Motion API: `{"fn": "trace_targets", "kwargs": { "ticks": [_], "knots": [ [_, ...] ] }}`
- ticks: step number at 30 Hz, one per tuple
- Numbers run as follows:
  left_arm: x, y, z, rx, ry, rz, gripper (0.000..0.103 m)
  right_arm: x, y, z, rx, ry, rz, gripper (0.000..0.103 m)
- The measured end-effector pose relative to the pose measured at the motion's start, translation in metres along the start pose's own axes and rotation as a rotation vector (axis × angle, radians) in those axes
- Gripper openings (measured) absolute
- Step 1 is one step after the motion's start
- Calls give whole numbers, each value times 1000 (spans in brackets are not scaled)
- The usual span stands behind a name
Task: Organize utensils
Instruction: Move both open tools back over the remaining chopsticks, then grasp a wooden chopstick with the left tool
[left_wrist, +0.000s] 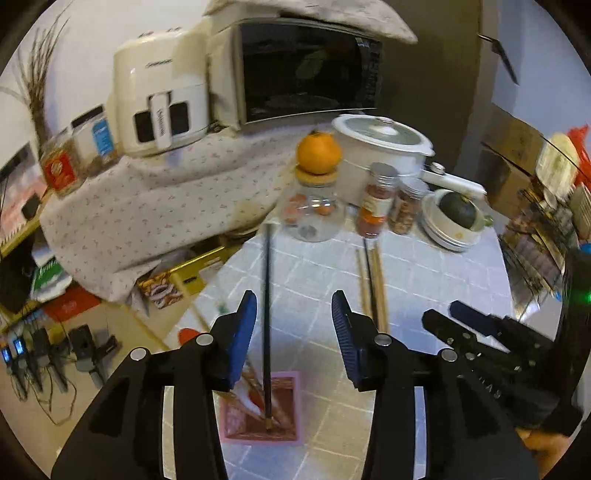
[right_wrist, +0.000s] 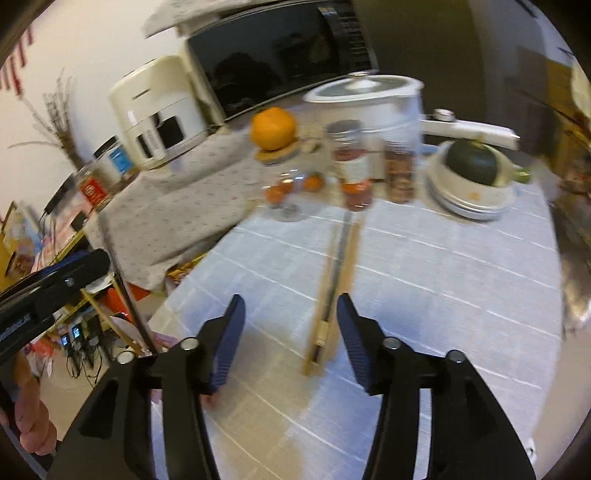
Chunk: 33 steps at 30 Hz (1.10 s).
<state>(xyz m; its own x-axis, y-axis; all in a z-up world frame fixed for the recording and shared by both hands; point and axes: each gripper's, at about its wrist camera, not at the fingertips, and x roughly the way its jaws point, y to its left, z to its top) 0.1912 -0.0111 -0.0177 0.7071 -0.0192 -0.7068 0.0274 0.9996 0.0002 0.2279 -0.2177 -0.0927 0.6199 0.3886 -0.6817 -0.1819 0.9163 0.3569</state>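
Observation:
My left gripper (left_wrist: 294, 299) is open above a pink square holder (left_wrist: 258, 439) at the table's left edge. A black chopstick (left_wrist: 266, 314) stands in the holder and rises between the blue pads, close to the left pad; neither pad presses on it. Wooden utensils lean inside the holder too. On the checked tablecloth lie a few chopsticks (right_wrist: 332, 288), wooden ones with a dark one among them. They also show in the left wrist view (left_wrist: 373, 280). My right gripper (right_wrist: 291, 299) is open just over their near ends, holding nothing. It appears at the right of the left wrist view (left_wrist: 443, 312).
At the back stand a glass jar (left_wrist: 312, 218) with an orange (left_wrist: 318, 153) on its cork lid, two spice jars (left_wrist: 375, 199), a white lidded pot (left_wrist: 384, 144) and stacked bowls (left_wrist: 448, 229) holding a dark green fruit. A microwave (left_wrist: 306, 70) and air fryer (left_wrist: 159, 99) sit behind on a floral cloth.

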Motion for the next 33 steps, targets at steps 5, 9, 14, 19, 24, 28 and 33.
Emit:
{"fn": "trace_targets", "kwargs": {
  "ticks": [5,9,14,19,24,28,33],
  "knots": [
    [-19,-21,4,16,-51,-62,50,-15,-35,8,58,20,-98,64],
    [-18,-43,1,61,-55,-101,51,-9,-59,9,88,63,-155,67],
    [3,-67,-4,88,6,-137,51,2,-71,5,101,105,-171,68],
    [44,-88,-8,104,107,-140,51,17,-80,3,122,173,-163,70],
    [109,-95,-6,38,241,-134,51,27,-96,0,183,232,-171,75],
    [158,-90,-4,-9,304,-91,48,32,-98,0,173,241,-188,78],
    [203,-88,0,-39,344,-58,43,33,-101,4,165,239,-220,82]
  ]
}}
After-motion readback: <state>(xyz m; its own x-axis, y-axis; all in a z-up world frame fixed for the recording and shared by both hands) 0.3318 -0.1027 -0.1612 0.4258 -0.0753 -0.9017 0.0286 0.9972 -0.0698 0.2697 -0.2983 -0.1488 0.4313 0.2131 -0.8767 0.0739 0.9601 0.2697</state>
